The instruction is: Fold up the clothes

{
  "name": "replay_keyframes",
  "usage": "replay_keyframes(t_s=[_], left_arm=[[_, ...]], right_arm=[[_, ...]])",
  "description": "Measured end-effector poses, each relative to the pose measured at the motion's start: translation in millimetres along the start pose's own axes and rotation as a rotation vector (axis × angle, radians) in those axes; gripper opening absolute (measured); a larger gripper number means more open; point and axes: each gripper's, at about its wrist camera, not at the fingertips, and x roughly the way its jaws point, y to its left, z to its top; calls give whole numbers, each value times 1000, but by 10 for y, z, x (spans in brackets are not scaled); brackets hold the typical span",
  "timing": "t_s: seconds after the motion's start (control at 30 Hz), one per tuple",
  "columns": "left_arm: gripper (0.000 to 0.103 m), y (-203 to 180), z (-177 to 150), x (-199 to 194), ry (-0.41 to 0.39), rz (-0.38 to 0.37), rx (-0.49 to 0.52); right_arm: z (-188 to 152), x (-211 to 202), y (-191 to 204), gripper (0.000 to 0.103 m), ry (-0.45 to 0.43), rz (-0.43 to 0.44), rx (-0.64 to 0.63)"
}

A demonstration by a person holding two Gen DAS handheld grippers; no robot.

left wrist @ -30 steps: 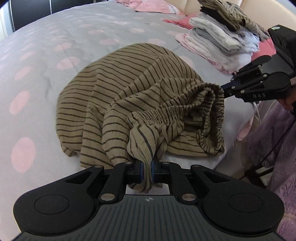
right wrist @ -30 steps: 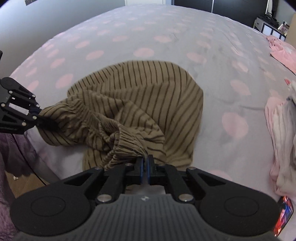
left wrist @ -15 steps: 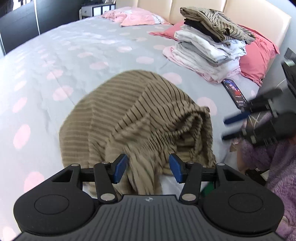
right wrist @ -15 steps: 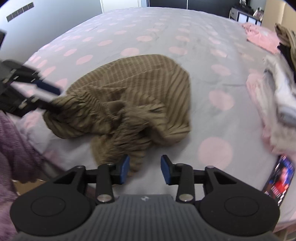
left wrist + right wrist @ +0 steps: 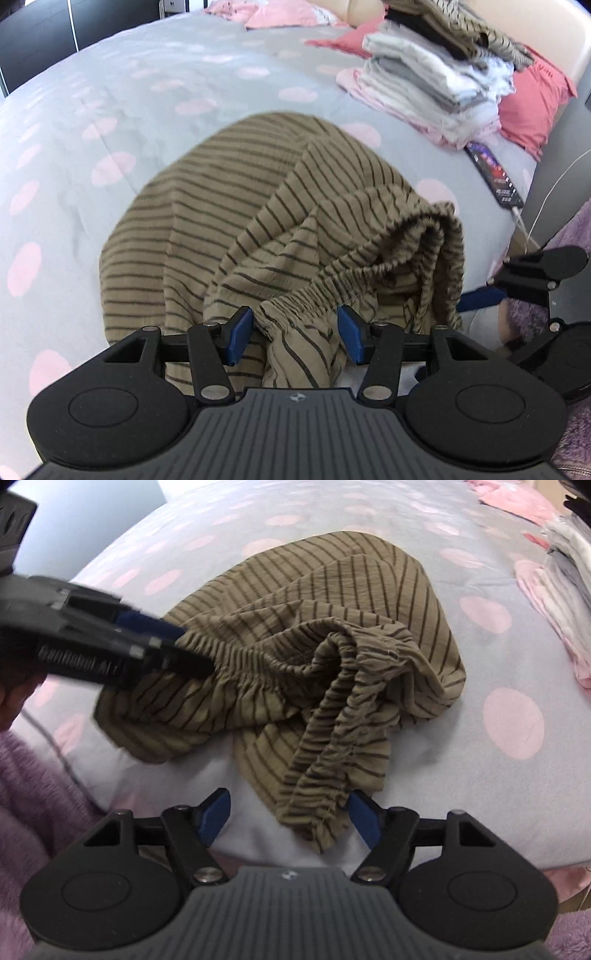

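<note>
Shorts (image 5: 280, 229) on bed — left gripper (image 5: 295, 334) parted | right gripper (image 5: 291, 818) just opened, nothing gripped

One striped garment (image 5: 280, 206), one folded stack (image 5: 439, 70), one phone (image 5: 495, 173), two pink pillows (image 5: 535, 107).

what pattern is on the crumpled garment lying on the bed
Olive-brown crinkled garment with thin dark stripes; clearest in the right wrist view.

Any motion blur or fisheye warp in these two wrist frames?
Left wrist view: folded stack smeared, striped garment soft, bed bulges from fisheye. Right wrist view: left claw streaked with blur; right claw and waistband sharp; no glare.
</note>
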Motion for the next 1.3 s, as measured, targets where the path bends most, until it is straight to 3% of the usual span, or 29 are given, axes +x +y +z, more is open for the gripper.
replay_keyframes(t_s=[0.03,0.1,0.13,0.4,0.57,0.8,0.97,1.07,1.3], left_arm=[[46,2,-16,22,9,2,-7],[42,21,-39,30,10,-7,-32],[42,25,-46,22,7,-15,-39],[41,-35,-88,-44,8,-62,-24],[45,-132,-109,-69,9,-82,25],[48,-271,-133,-147,6,-44,148],[50,-304,-79,-185,-8,-18,219],[50,-289,2,-183,-11,-14,257],[51,-282,134,-10,16,-44,324]], right_arm=[[0,25,11,71,1,-13,-4],[-4,73,30,54,5,-41,-13],[-19,75,20,39,13,-62,-28],[-136,-122,-274,32,59,-136,-107],[-176,-175,-619,23,85,-224,-52],[-233,-332,-731,27,54,-186,12],[-238,-456,-624,52,11,-69,-1],[-210,-459,-513,61,2,-36,-33],[-118,-179,-460,61,10,-31,-14]])
